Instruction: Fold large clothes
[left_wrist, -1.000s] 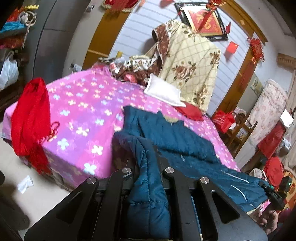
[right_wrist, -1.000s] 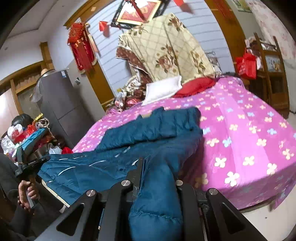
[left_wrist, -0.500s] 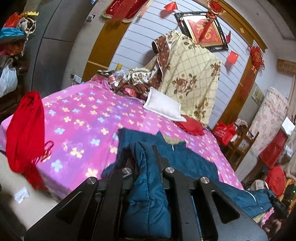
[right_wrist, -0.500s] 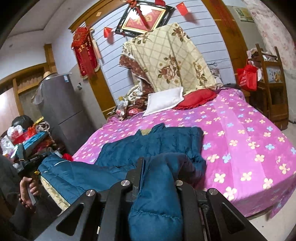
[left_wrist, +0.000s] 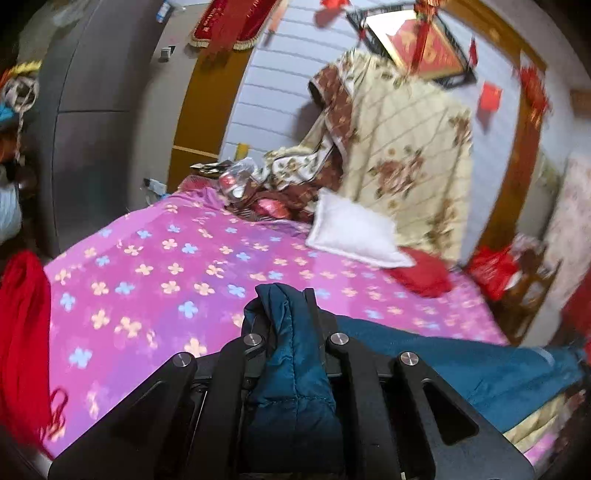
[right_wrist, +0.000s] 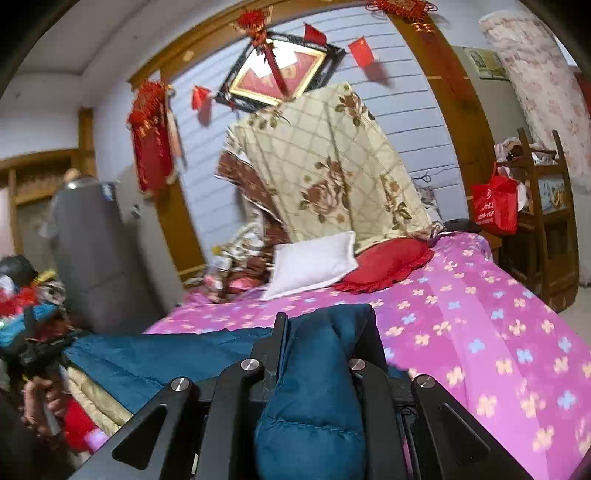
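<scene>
Visibly, red bag (right_wrist: 495, 203) on wooden shelf (right_wrist: 550, 229)

Soft, even indoor light with no hard shadows. Both fisheye views bend strongly and darken at the corners. Motion blur smears the far quilt (left_wrist: 417, 147) and the right side of the left view.

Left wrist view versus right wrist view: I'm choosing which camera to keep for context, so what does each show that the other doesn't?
Only the left wrist view shows the red scarf hanging off the bed's near corner. Only the right wrist view shows the wooden shelf and a hand holding the left claw. Both show a claw shut on the blue padded jacket (left claw, right claw), the pink flowered bedspread and the white pillow.
</scene>
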